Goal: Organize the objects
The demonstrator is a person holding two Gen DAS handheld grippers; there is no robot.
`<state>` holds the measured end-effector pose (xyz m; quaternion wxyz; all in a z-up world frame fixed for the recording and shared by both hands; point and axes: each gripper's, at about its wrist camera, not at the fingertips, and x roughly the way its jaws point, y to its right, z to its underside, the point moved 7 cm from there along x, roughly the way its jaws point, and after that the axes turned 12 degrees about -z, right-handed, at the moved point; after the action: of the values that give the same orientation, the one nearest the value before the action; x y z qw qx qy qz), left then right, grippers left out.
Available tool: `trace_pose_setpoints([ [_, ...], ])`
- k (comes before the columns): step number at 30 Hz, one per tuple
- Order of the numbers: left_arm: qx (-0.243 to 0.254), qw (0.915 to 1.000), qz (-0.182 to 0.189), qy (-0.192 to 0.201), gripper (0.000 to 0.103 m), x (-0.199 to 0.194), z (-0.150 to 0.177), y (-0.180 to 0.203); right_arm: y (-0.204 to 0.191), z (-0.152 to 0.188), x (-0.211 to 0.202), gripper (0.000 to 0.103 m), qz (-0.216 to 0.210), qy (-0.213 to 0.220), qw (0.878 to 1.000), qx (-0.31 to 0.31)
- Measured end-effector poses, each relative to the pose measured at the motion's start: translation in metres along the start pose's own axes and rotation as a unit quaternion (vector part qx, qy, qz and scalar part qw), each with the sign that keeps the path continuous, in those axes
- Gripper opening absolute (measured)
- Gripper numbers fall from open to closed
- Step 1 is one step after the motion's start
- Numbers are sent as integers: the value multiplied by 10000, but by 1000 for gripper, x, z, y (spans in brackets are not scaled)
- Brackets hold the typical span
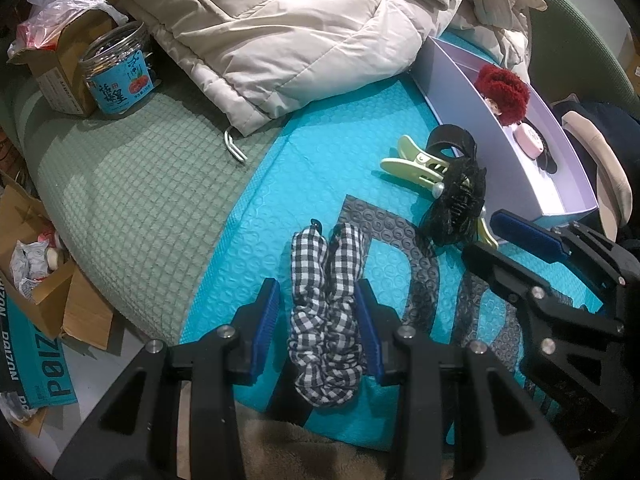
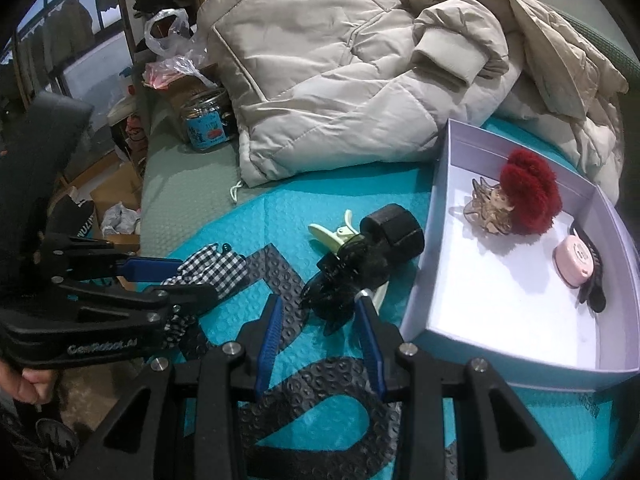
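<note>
A black-and-white gingham scrunchie (image 1: 324,320) (image 2: 216,268) lies on the teal bubble mailer (image 1: 300,160). My left gripper (image 1: 317,286) (image 2: 198,278) straddles it, open, with a gap at the left pad. My right gripper (image 2: 318,302) (image 1: 480,234) is open, and the tip of a black claw clip (image 2: 348,276) (image 1: 456,208) reaches between its fingertips. Beside that clip lie a pale green clip (image 2: 332,236) and a black band (image 2: 394,228). The white box (image 2: 444,200) holds a red fluffy scrunchie (image 2: 528,196), a brown claw clip (image 2: 488,210), a pink round case (image 2: 572,260) and a black clip (image 2: 592,292).
A beige puffer jacket (image 2: 340,60) is heaped behind the mailer. A blue-labelled jar (image 1: 118,72) and a cardboard box (image 1: 60,68) stand on the green quilted cushion (image 1: 120,180) at the far left. More cardboard boxes (image 1: 40,288) lie below the cushion's left edge.
</note>
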<state>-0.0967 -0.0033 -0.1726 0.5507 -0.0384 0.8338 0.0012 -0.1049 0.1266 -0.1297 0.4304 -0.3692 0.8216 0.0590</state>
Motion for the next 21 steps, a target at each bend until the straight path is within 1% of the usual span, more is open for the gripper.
trace_pose_setpoints([
  [4,-32,10000,52,-2,37,0,-1,-1,3,-3,10,37,239,-31,9997,11],
  [5,-41,10000,62,2,37,0,-1,-1,4,-5,11,39,290,1,9996,9],
  [9,-47,10000,76,13,37,0,-1,-2,1,-7,19,42,174,-58,9998,53],
  [10,-48,10000,83,16,37,-1,0,-3,0,-7,20,42,211,-70,9998,13],
  [14,-49,9999,109,30,37,-1,-1,-4,-7,-7,23,42,234,-76,9996,-146],
  [16,-60,9999,123,30,37,-1,-1,-3,-7,-8,24,42,264,-72,9996,-120],
  [19,-99,9998,166,31,37,-1,-1,-5,-7,-8,23,42,202,-8,9998,-56],
  [21,-114,9998,175,38,37,-1,-1,-4,-7,-8,23,40,206,7,9998,-49],
])
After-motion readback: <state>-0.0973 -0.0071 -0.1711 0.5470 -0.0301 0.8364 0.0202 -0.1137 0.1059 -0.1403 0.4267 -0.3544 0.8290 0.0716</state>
